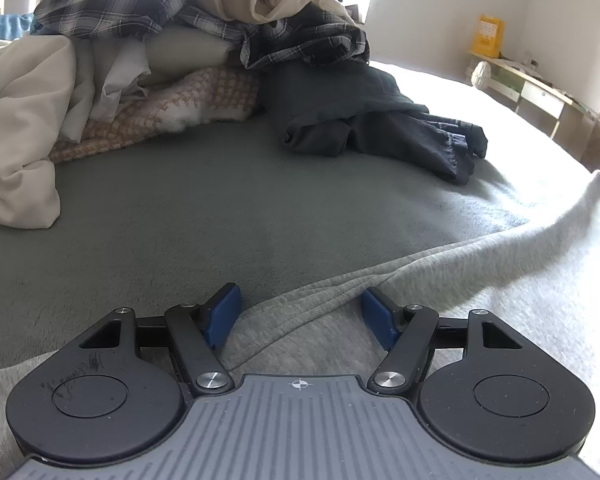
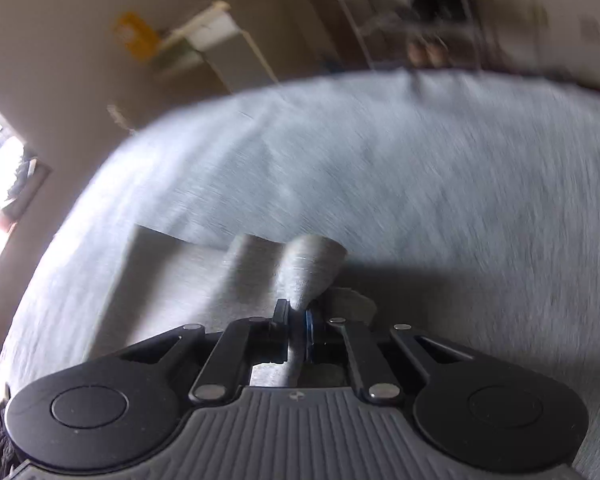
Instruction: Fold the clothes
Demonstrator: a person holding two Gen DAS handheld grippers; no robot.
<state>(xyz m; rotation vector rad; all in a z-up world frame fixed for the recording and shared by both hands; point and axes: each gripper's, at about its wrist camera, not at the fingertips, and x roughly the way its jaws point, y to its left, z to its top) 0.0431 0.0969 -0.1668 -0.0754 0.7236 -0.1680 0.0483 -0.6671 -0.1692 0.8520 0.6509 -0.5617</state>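
Holding: your right tongs (image 2: pixel 298 312) are clenched on a bunched fold of the grey garment (image 2: pixel 308 268) — the cloth fans out ahead of the pads and also runs back between the arms.
Left tongs: your left tongs (image 1: pixel 300 316) are released, the blue pads (image 1: pixel 222 314) spread wide, low over the grey garment (image 1: pixel 380 320); its ribbed hem passes between them. Whether the pads touch the cloth you cannot tell from this view.
Garment: it lies on the bed (image 1: pixel 220 220), spread across the near edge in the left view; in the right view a flat folded part lies to the left of the gripped fold.
Bed: a grey-green blanket covers it, darker in shade on the left, bright in sun on the right.
Pile: at the far side sits a heap of clothes (image 1: pixel 160 40) — a plaid shirt on top, cream cloth, a checked tan piece beneath.
Dark clothes: a dark bundle (image 1: pixel 380 124) lies just right of the heap, touching it.
Room: a shelf (image 1: pixel 536 80) with a yellow box (image 1: pixel 488 36) stands against the wall beyond the bed.
Right view: blurred, so fine detail is lost.
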